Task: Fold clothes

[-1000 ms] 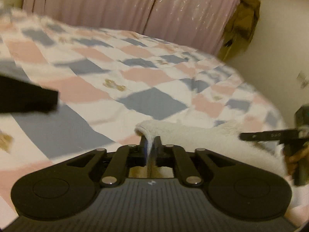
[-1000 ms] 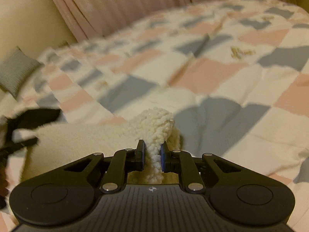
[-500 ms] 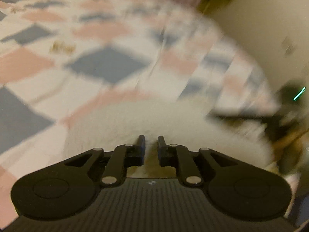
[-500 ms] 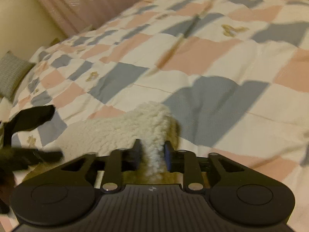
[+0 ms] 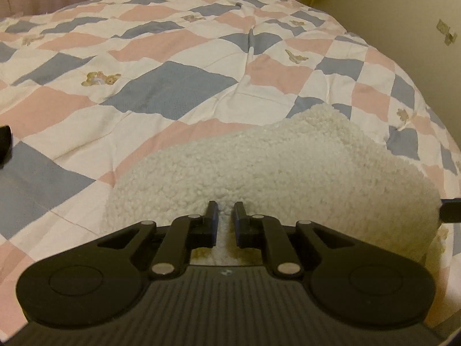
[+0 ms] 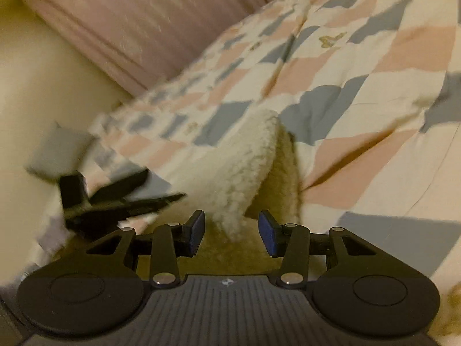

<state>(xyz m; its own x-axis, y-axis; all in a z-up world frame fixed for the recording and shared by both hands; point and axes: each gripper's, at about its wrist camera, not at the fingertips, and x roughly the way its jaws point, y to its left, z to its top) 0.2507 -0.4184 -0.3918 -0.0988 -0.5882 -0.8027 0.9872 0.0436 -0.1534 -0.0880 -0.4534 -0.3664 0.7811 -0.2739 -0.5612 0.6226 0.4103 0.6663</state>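
Observation:
A cream fleece garment (image 5: pixel 288 173) lies in a rounded heap on the checked quilt (image 5: pixel 173 86), just ahead of my left gripper (image 5: pixel 225 212). Its jaws stand a little apart, low over the fleece's near edge, and fleece shows in the narrow gap. In the right wrist view the fleece (image 6: pixel 245 167) runs away as a folded strip with a yellowish underside. My right gripper (image 6: pixel 232 225) is wide open, and the strip's near end hangs loose between its blue pads (image 6: pixel 266 233). The left gripper (image 6: pixel 115 201) appears there as a blurred black shape. The right gripper's tip (image 5: pixel 451 213) shows at the left view's edge.
The pink, blue and white quilt (image 6: pixel 374 115) covers the bed and falls away at its right edge toward a pale wall (image 5: pixel 417 43). Pink curtains (image 6: pixel 144 28) hang behind. A grey cushion (image 6: pixel 54 155) lies at the far left. A dark object (image 5: pixel 4 141) sits at the left edge.
My right gripper has let go of the fleece and opened wide. The left jaws have parted slightly. The fleece, held up before, now lies on the quilt; both views have swung.

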